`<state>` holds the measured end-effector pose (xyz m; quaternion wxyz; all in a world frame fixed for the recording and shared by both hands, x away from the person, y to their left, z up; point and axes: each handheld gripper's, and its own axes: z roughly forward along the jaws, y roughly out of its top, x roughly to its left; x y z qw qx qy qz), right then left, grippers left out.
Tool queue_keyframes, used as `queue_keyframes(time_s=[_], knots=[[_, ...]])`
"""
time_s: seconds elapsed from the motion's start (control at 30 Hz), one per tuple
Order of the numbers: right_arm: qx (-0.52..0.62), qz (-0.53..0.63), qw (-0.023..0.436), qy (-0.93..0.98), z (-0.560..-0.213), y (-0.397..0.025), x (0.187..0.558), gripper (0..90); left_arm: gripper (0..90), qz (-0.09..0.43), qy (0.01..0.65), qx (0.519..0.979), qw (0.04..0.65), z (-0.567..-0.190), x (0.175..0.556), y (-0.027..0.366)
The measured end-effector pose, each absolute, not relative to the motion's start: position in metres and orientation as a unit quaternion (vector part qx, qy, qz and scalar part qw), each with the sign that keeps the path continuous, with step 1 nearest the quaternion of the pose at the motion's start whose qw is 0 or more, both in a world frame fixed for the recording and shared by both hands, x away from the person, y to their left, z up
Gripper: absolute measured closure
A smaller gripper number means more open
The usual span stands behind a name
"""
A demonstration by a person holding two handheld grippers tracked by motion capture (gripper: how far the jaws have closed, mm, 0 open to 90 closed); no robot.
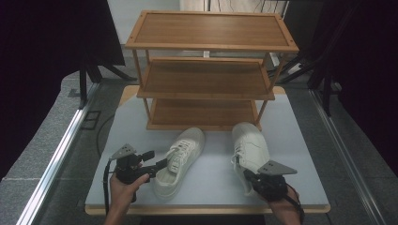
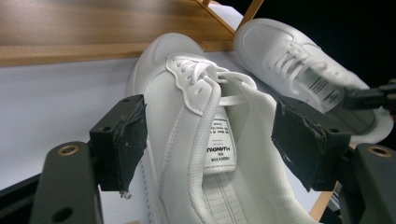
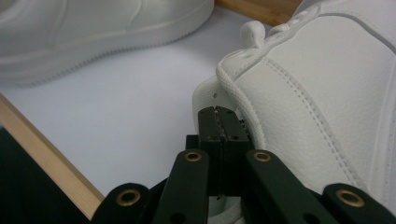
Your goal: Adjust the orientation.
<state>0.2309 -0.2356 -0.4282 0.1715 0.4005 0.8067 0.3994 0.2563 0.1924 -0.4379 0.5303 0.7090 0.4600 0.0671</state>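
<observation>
White shoes sit on the table (image 1: 117, 140) before the rack (image 1: 206, 70). My left gripper (image 2: 210, 140) stands wide open astride the left shoe (image 1: 180, 159); my right gripper (image 3: 225, 130) is clamped on the right shoe (image 1: 249, 147) heel edge.

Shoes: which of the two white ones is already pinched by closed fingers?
The right shoe: the right gripper is shut on its heel collar. The left gripper is open astride the left shoe.
</observation>
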Motion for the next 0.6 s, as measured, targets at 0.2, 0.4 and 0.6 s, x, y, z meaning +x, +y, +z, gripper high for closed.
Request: queue_keyframes(time_s=[0.2,0.4,0.6], knots=[[0.442,0.420,0.182,0.771,-0.425,-0.273,0.237,89.1,26.6,0.064,0.463,0.710,0.527,-0.440,0.257,0.191],[0.498,0.421,0.174,0.738,-0.434,-0.320,0.245,86.3,26.7,0.061,0.466,0.711,0.523,-0.442,0.258,0.190],[0.460,0.448,0.179,0.745,-0.417,-0.302,0.233,85.0,26.7,0.061,0.469,0.711,0.521,-0.443,0.259,0.191]])
